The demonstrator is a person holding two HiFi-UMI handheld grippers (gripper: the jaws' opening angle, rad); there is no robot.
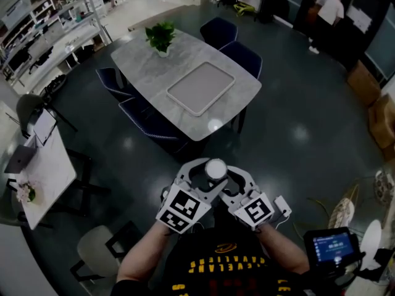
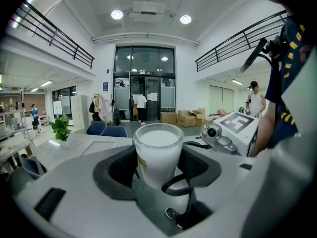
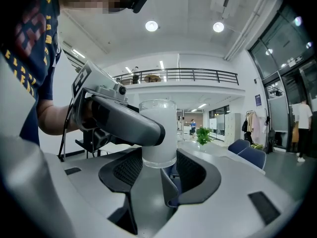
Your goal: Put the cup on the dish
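cup, between left gripper, right gripper jaws

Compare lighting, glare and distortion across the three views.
Head view: dim, glare patches on the floor, fisheye warping toward the edges. Left gripper view: bright, lamps flare, railings bow, cup sharp. Right gripper view: bright, corners vignetted dark, mosaic patch top left.

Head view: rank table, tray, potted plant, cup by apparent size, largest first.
1. table
2. tray
3. potted plant
4. cup

The cup is far nearer the camera and only its top shows, so the order of plant and cup is shaky.
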